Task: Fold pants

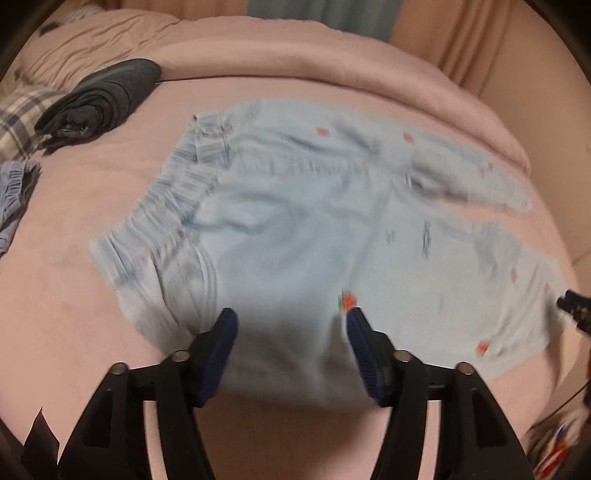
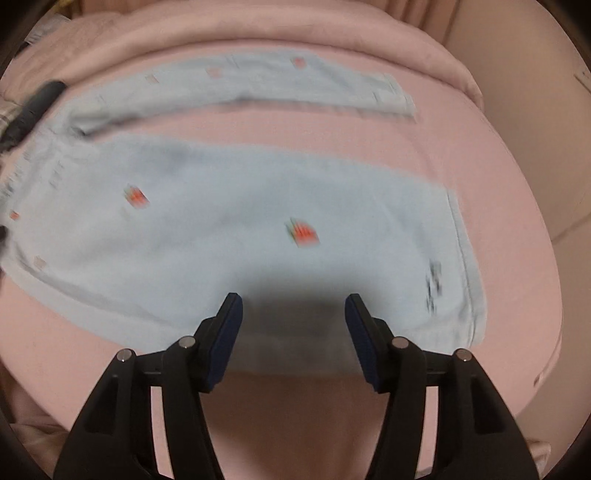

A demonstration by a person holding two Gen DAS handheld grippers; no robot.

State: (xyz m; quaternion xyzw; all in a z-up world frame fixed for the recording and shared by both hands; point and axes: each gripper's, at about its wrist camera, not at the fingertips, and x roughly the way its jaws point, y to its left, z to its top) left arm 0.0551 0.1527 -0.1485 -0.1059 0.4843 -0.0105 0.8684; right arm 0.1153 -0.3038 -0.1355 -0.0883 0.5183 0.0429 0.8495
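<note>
Pants (image 1: 295, 229) of pale blue cotton, dotted with small red motifs, lay spread flat across the pink-sheeted bed (image 1: 92, 332), taking up most of its middle. In the left wrist view the gathered elastic waistband (image 1: 162, 206) pointed toward the bed's left side, and the two legs ran off to the right, the far leg (image 1: 461, 173) splayed apart from the near one with a wedge of pink sheet between them. The right wrist view showed the same split: the far leg (image 2: 258, 85) lay along the rolled pink duvet (image 2: 258, 33) at the bed's back edge, while the near leg (image 2: 258, 221) ended in a hemmed cuff (image 2: 465, 266) toward the right edge.

The left claw (image 1: 291, 332) hovered over the near edge of the pants just below the waistband, its blue-padded fingers (image 1: 221, 347) spread wide apart and gripping nothing. The right claw (image 2: 293, 321) hung over the near hem edge of the near leg, its fingers (image 2: 229, 328) likewise apart and empty. Whether either touched the cloth could not be told through the blur.

A folded dark grey garment (image 1: 103, 99) sat near the bed's far left corner, well apart from the pants, beside a plaid cloth (image 1: 22, 118). A crumpled blue garment (image 1: 14, 184) lay at the left edge.
</note>
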